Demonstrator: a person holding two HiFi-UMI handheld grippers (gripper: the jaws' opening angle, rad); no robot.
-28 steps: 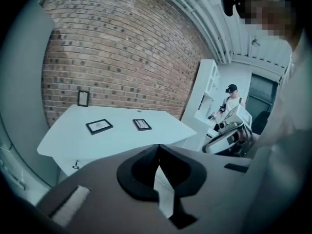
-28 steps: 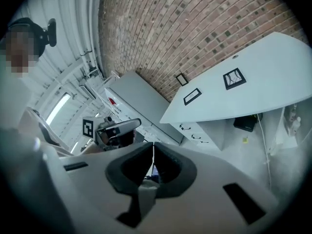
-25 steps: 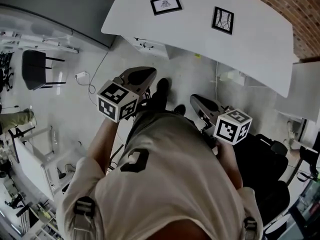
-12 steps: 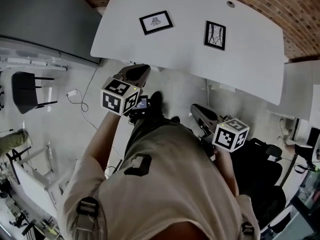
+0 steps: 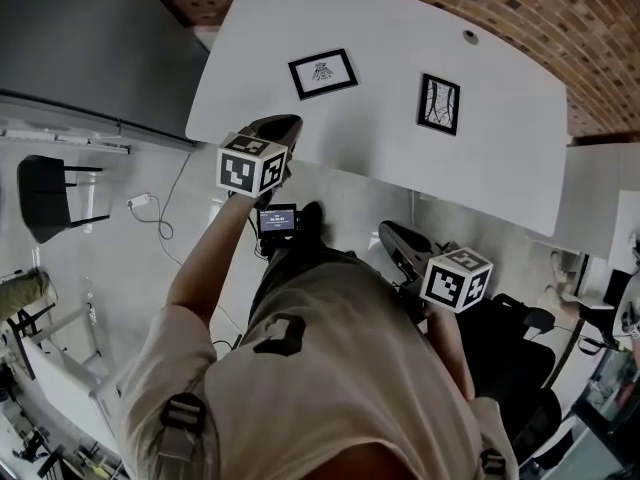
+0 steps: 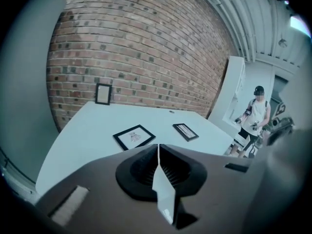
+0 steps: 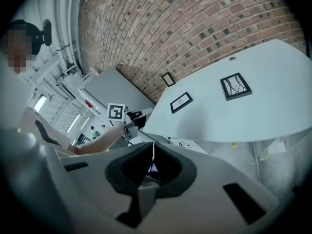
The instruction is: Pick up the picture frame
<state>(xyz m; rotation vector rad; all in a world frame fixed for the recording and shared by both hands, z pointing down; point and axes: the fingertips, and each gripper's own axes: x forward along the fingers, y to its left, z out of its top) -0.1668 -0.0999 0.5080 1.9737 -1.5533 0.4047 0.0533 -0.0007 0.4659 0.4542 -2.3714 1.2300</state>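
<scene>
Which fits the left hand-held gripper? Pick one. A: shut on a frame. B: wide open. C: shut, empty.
C: the left hand-held gripper has its jaws together with nothing between them; the nearest frame lies ahead on the table.

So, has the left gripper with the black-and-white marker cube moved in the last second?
Yes. The left gripper has moved forward toward the white table; its tip now overlaps the table's near edge.
</scene>
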